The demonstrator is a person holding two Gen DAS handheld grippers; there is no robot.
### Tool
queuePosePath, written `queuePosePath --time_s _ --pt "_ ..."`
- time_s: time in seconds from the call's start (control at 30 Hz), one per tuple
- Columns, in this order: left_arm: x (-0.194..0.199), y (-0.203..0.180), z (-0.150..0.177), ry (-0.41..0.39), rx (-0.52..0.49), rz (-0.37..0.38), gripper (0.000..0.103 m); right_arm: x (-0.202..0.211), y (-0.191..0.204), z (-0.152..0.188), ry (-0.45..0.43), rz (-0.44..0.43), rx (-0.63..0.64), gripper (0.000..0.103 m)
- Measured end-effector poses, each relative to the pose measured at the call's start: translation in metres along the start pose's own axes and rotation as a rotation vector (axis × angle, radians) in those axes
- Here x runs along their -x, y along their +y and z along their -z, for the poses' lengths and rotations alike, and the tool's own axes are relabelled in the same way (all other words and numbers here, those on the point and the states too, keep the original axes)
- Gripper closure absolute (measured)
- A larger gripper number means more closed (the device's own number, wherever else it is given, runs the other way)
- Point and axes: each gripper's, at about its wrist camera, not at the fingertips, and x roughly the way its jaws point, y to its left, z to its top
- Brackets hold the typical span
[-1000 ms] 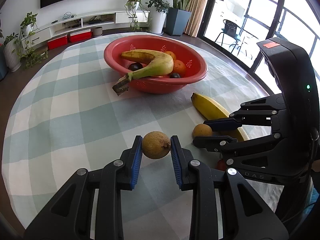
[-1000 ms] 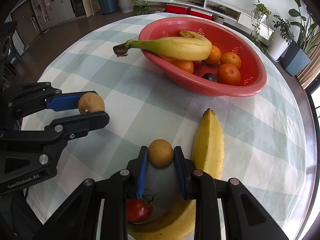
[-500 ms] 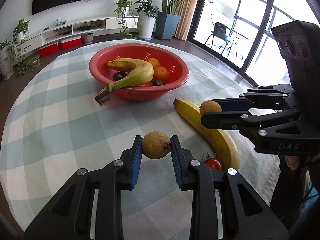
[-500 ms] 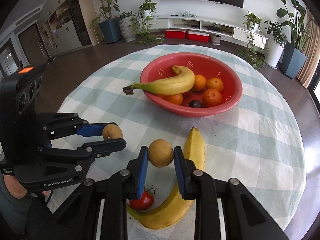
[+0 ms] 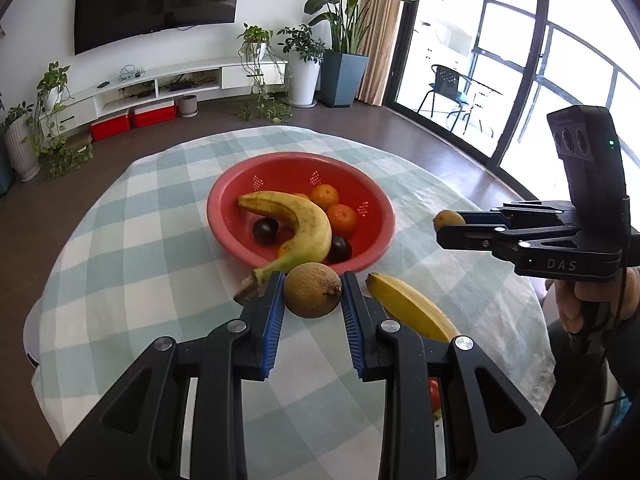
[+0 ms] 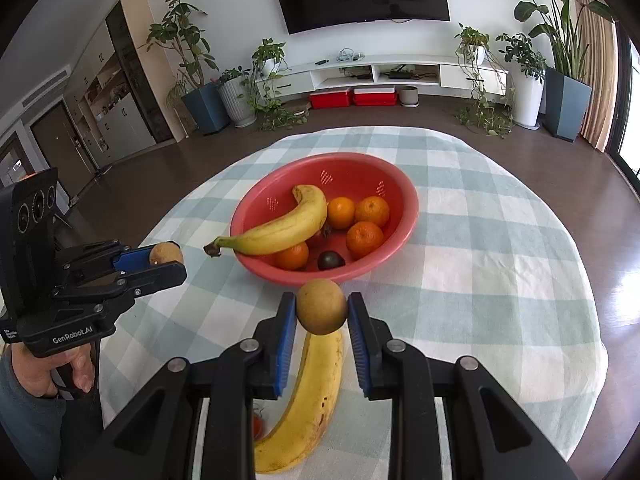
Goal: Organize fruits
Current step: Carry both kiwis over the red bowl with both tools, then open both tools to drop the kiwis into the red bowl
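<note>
My left gripper (image 5: 313,295) is shut on a round brown fruit (image 5: 313,295) and holds it above the table, in front of the red basket (image 5: 224,216). My right gripper (image 6: 322,307) is shut on a second round brown fruit (image 6: 322,307), also raised. The basket (image 6: 404,200) holds a banana (image 6: 280,230), oranges (image 6: 364,238) and dark plums (image 6: 330,260). A loose banana (image 6: 312,392) and a red tomato (image 6: 257,426) lie on the cloth under my right gripper. The right gripper also shows in the left wrist view (image 5: 450,222), and the left gripper in the right wrist view (image 6: 166,258).
The round table has a green and white checked cloth (image 6: 480,280). Its edges drop to a dark wood floor (image 6: 600,184). Potted plants (image 6: 236,100) and a low TV shelf (image 6: 380,72) stand far behind.
Both grippers have risen from the table with their brown fruits held. The views have tilted up and the basket now sits lower and nearer the fingertips.
</note>
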Motion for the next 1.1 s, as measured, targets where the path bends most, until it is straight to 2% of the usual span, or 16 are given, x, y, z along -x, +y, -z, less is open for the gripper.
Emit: queuePosePath --time_s 0.2,0.37,0.7,1.1 --pt "-0.027 0.023 -0.049 0.029 0.003 -0.046 0.077 -0.011 -0.015 -0.032 -0.033 0.014 -0.015 0.075" --pt "-0.059 0.032 -0.067 0.071 -0.013 -0.086 0.077 -0.04 -0.022 -0.05 0.003 0.021 -0.005 0.075" --pt "-0.107 0.037 -0.068 0.121 -0.027 -0.089 0.077 -0.089 -0.023 -0.056 0.077 0.041 0.024 0.075" --pt "-0.128 0.036 -0.061 0.135 -0.028 -0.087 0.076 -0.112 -0.013 -0.048 0.128 0.081 0.081 0.075"
